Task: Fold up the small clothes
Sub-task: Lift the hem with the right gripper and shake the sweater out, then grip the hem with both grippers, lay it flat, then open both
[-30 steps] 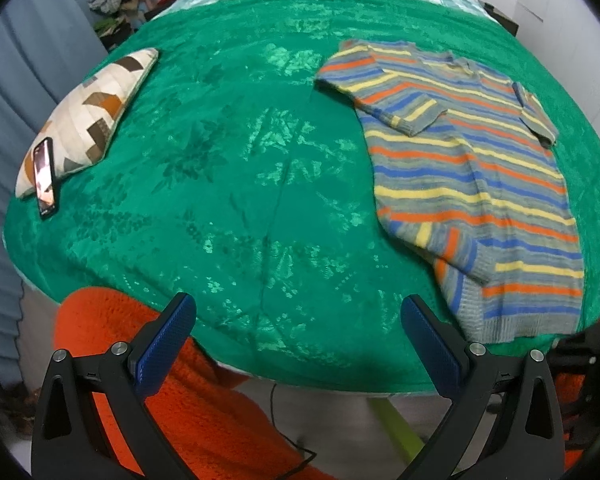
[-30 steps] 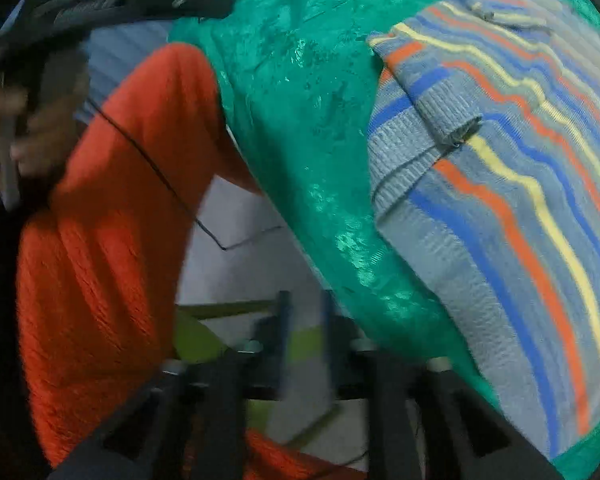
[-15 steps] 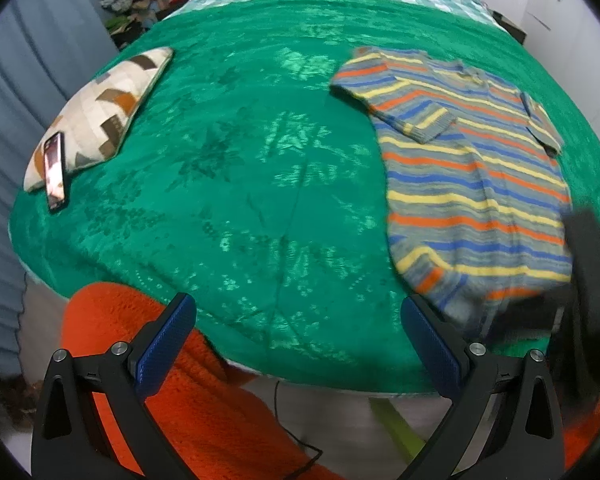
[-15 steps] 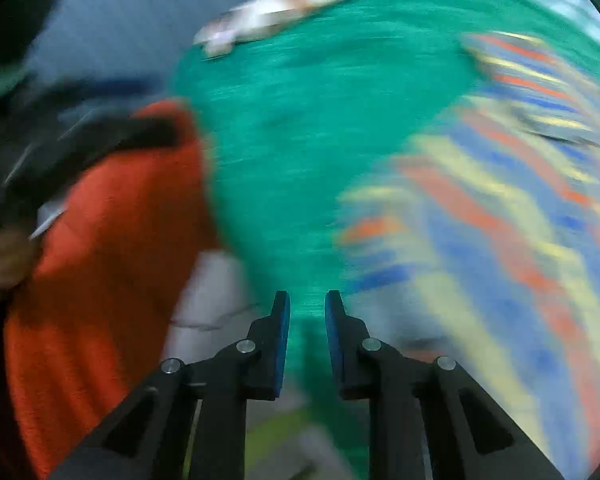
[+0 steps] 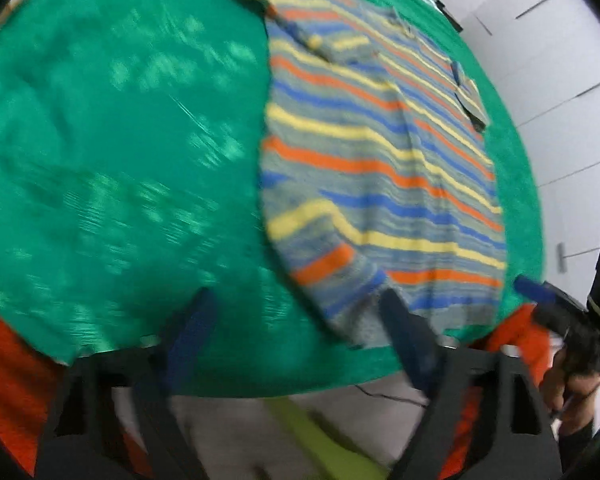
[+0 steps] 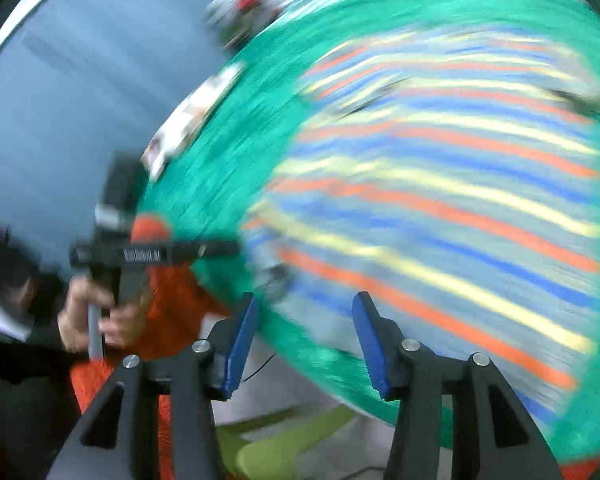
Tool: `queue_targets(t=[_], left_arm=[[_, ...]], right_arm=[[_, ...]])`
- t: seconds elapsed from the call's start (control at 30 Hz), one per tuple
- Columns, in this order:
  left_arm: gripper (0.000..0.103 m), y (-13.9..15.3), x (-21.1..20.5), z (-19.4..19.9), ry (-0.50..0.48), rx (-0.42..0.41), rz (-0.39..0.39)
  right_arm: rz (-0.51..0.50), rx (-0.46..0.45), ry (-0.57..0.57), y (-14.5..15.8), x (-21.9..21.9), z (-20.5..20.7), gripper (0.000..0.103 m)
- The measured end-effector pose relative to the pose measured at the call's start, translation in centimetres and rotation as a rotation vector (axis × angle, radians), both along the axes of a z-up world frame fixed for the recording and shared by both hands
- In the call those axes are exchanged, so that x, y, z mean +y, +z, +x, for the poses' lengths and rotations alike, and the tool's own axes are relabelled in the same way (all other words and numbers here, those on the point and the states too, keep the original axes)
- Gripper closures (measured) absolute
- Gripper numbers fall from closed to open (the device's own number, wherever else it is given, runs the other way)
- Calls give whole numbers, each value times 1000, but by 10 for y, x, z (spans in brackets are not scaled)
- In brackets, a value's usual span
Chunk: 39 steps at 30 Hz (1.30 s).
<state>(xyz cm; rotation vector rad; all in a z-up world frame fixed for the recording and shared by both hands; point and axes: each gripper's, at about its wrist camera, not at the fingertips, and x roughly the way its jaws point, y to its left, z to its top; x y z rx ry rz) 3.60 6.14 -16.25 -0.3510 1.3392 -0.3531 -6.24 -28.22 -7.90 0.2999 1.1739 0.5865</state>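
reaching for the striped sweater (image 5: 380, 168) hem at the bed's (image 5: 120, 140) near edge; my left gripper (image 5: 296, 320) closing empty, right gripper (image 6: 304, 340) opening empty; next, pinch both hem corners.

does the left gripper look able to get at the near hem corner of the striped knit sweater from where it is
Probably yes. The left gripper, jaws closing with nothing between them, sits just short of the striped knit sweater on the green bedspread, with nothing in the way.
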Motion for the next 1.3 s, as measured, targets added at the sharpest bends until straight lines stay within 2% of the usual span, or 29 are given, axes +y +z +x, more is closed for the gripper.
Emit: queue_targets(t=[0.07, 0.1, 0.17, 0.2, 0.23, 0.3, 0.37, 0.4, 0.47, 0.5, 0.53, 0.57, 0.63, 0.67, 0.73, 0.77, 0.8, 0.87, 0.93, 0.97, 1.03, 1.17, 1.3], left_arm=[[33, -7, -3, 4, 2, 15, -30], [39, -8, -4, 5, 1, 11, -44], [65, -7, -8, 6, -11, 8, -85], [95, -7, -11, 6, -25, 12, -109], [97, -6, -13, 7, -42, 21, -129], [98, 1, -13, 5, -79, 14, -117], [99, 12, -2, 0, -106, -3, -72], [99, 17, 4, -3, -133, -8, -16], [98, 19, 9, -9, -187, -20, 158], [96, 17, 10, -11, -212, -21, 218], [94, 15, 10, -12, -216, -15, 225], [81, 13, 10, -11, -209, -11, 201], [27, 8, 7, -11, -194, -3, 124], [23, 6, 4, -11, -184, -17, 108], [26, -1, -2, -9, -169, -34, 125], [51, -6, -7, -7, -175, -14, 135], [98, -9, -12, -4, -186, 5, 140], [98, -8, -15, -6, -200, 22, 154], [99, 2, -17, -13, -215, -13, 210], [99, 4, -17, -14, -211, -17, 221], [99, 2, -12, -17, -194, 3, 227], [99, -17, -23, -8, -206, 42, 295], [99, -15, -24, -11, -204, 40, 307]], right_arm=[[-44, 6, -130, 6, -43, -10, 48], [-68, 28, -191, 6, -58, -16, 45], [-109, 95, -302, 0, -85, -25, 45], [-122, 148, -366, -4, -101, -34, 45], [-121, 185, -405, -10, -108, -38, 45], [-97, 267, -480, -19, -143, -47, 45], [-95, 316, -510, -24, -152, -48, 45], [-110, 324, -506, -24, -159, -43, 45], [-154, 343, -467, -26, -157, -36, 45], [-169, 350, -449, -33, -150, -32, 45], [-175, 356, -431, -35, -147, -30, 45], [-177, 362, -409, -41, -144, -26, 45], [-196, 378, -361, -57, -133, -16, 45], [-210, 388, -344, -65, -128, -11, 45], [-246, 390, -272, -81, -110, -2, 46], [-273, 380, -232, -86, -101, 0, 73], [-283, 376, -206, -89, -94, 2, 98], [-304, 370, -184, -85, -91, -2, 98], [-378, 349, -168, -75, -89, -6, 98], [-431, 334, -163, -68, -89, -10, 99], [-465, 329, -170, -64, -89, -12, 99], [-530, 351, -170, -83, -80, -6, 99], [-515, 364, -205, -92, -81, -3, 99]])
